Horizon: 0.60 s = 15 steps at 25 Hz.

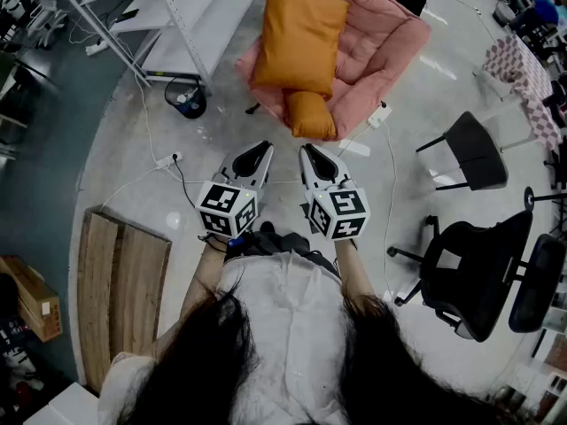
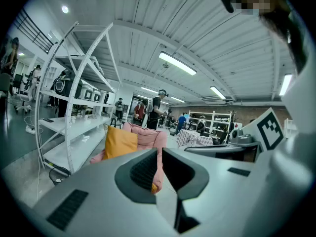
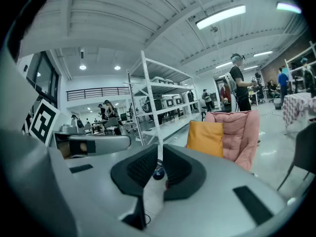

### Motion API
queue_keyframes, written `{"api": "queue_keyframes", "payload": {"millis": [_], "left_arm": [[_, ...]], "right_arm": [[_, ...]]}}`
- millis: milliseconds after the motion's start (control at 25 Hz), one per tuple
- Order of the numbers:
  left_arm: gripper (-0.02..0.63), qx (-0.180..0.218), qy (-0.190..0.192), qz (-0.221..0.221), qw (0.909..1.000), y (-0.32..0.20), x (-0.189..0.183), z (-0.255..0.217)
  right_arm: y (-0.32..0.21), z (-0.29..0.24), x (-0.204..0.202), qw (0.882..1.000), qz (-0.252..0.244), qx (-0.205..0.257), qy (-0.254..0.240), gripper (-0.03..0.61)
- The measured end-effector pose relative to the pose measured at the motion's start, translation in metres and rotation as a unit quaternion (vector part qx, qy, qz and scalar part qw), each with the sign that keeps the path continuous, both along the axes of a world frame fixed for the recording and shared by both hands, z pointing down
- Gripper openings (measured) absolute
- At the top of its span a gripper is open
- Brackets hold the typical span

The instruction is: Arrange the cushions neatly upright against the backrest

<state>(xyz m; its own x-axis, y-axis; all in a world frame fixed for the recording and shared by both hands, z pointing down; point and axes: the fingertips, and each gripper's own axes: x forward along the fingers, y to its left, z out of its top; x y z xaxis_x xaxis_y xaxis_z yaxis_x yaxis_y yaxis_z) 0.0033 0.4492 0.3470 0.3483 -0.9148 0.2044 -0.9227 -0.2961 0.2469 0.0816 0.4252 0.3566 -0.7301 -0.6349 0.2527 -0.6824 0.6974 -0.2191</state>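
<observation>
Since we stand short of chair (image 1: 381, 51) at 12 o'clock, left gripper (image 1: 261, 150) and right gripper (image 1: 307, 152) hold nothing, jaws closed; small cushion (image 1: 310, 113) lies below upright large cushion (image 1: 299, 38).

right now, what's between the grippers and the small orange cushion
Only bare grey floor, per the head view; the left gripper and right gripper sit shut, short of the small orange cushion.

Left gripper (image 2: 159, 153): fingers (image 2: 144, 171) closed together, nothing gripped between them; beyond the tips, an orange cushion (image 2: 120, 142) stands upright against the backrest of a pink chair (image 2: 151, 137); white shelving (image 2: 74, 125) stands left of the chair; people stand far behind.
</observation>
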Motion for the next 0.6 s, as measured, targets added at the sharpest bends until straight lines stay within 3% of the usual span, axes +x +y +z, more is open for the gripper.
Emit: {"api": "queue_keyframes", "payload": {"millis": [600], "left_arm": [[0.043, 0.006, 0.008, 0.026, 0.9996, 0.003, -0.040, 0.008]], "right_arm": [[0.003, 0.012, -0.031, 0.999, 0.022, -0.028, -0.034, 0.049]]}}
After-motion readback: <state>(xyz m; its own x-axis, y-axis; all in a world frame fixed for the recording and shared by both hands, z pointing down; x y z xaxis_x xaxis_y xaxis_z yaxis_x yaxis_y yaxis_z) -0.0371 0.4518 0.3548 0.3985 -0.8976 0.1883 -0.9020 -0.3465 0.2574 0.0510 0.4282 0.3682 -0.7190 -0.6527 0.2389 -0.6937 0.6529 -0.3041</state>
